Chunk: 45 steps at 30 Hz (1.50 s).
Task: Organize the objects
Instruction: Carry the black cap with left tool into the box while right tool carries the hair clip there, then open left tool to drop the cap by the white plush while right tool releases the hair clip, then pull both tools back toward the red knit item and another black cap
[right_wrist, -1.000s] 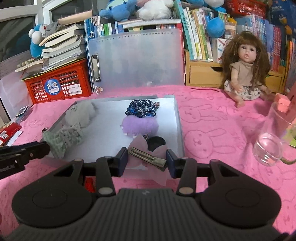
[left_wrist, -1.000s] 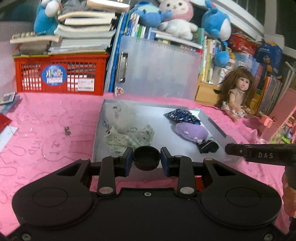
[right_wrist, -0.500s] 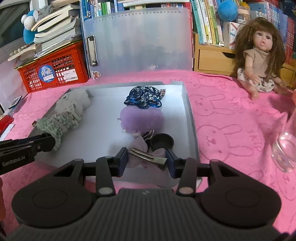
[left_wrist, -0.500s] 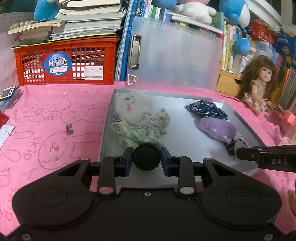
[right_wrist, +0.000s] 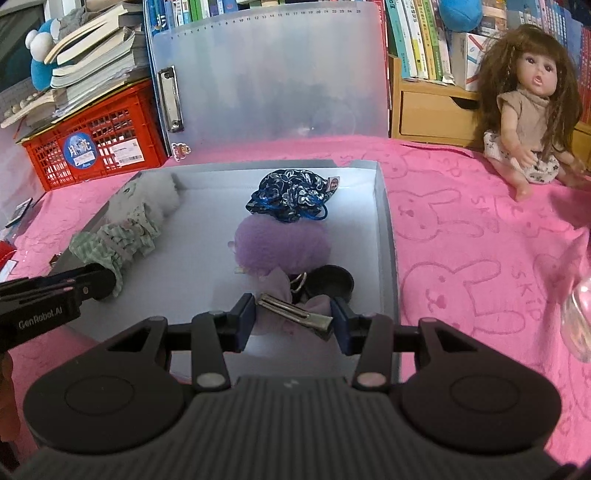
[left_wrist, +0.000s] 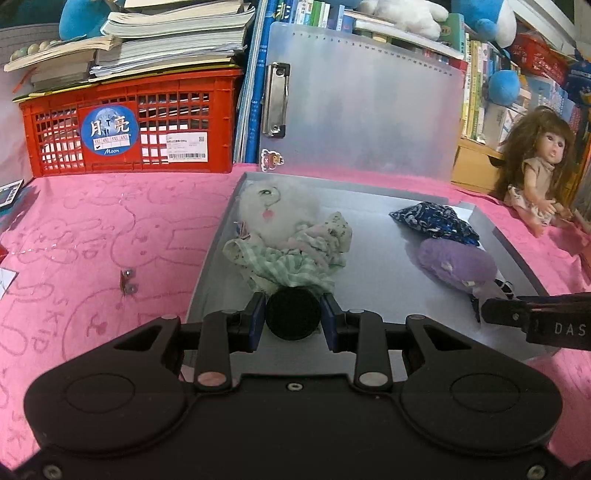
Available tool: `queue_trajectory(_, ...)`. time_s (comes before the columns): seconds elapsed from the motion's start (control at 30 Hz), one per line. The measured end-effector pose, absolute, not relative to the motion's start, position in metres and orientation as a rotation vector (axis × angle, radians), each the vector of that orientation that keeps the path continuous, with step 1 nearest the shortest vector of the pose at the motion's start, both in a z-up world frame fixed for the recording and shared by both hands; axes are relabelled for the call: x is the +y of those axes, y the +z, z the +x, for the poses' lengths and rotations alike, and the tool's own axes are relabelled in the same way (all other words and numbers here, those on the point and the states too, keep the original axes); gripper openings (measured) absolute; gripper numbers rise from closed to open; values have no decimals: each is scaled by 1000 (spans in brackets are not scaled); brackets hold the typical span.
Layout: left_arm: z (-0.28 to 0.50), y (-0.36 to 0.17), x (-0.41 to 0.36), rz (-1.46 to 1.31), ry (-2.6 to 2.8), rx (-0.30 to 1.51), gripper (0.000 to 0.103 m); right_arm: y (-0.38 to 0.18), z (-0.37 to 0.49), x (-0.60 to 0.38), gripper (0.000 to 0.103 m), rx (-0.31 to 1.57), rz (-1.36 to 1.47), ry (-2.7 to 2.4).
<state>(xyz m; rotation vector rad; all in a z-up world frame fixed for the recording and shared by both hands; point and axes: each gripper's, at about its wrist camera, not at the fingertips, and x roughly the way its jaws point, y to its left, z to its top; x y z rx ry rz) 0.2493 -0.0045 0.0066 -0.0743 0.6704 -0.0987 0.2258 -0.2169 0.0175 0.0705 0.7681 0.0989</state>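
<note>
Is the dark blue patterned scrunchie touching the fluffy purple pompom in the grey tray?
Touching. The right wrist view shows the dark blue patterned scrunchie resting against the back edge of the fluffy purple pompom, with no grey tray floor visible between them.

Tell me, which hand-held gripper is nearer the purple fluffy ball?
The right hand-held gripper, just in front of the purple fluffy ball. The left hand-held gripper is across the tray, by the green checked cloth.

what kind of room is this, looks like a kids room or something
Probably a child's bedroom or playroom. A doll sits on a pink bunny-print cloth, plush toys perch on crowded rows of books, and a red crate carries more stacked books.
</note>
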Motion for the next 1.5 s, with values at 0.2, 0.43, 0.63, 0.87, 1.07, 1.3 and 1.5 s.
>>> queue_trajectory(0.2,263,6,-5,-73,-70,672,31,19,236,-218,50,773,83,100)
queue_trajectory(0.43,263,2,-12,-43,-60,672,31,13,234,-221,55,774,93,110)
queue_trajectory(0.63,259,5,-12,-43,-64,671,40,17,228,-219,68,755,70,117)
queue_trajectory(0.87,244,20,-10,-43,-87,643,48,26,215,-218,72,723,66,133)
queue_trajectory(1.07,226,35,-8,-51,-119,614,52,38,199,-219,73,690,73,139)
queue_trajectory(1.3,198,48,-11,-31,-166,592,55,48,175,-217,74,662,56,152)
queue_trajectory(1.5,169,53,-11,-19,-204,578,58,52,150,-219,75,634,47,175)
